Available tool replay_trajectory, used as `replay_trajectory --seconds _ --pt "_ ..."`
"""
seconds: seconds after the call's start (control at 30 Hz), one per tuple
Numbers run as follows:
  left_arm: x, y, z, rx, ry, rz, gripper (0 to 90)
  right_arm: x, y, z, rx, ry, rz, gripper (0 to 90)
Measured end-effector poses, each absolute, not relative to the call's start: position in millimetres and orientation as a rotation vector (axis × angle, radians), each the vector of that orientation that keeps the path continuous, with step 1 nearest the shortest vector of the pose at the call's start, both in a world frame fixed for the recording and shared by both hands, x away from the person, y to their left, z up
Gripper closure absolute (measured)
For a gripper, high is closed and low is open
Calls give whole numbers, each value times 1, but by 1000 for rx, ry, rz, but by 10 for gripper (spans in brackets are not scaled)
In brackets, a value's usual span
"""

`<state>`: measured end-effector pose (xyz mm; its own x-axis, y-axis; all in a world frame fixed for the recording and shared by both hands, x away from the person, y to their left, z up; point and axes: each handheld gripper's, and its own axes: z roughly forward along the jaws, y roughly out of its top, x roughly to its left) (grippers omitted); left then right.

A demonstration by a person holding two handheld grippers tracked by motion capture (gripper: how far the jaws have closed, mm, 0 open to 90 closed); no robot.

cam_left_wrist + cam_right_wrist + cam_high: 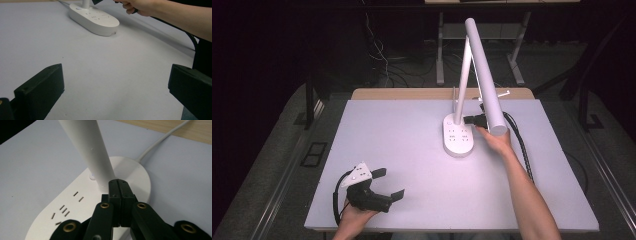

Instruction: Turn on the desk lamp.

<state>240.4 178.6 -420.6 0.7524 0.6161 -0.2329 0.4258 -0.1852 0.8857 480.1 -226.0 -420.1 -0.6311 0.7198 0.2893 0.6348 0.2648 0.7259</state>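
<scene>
Right hand-held gripper, jaws pressed together on nothing, tips at the lamp's stem base; left hand-held gripper rests wide open on the near-left tabletop.

Room was pretty dark all round, light fell mostly on bench. Bench had pale lavender-white top, strip of bare wood showed along far edge. Grey floor sat on both sides, dark floor socket plate at left. Behind were pale metal legs of another table and tangle of cables on floor.
</scene>
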Motion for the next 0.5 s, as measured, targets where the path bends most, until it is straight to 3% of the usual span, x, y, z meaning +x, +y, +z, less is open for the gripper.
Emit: replay_trajectory --seconds 0.5 --pt "240 177 -421 1819 809 210 0 452 -241 -404 1241 2408 1320 898"
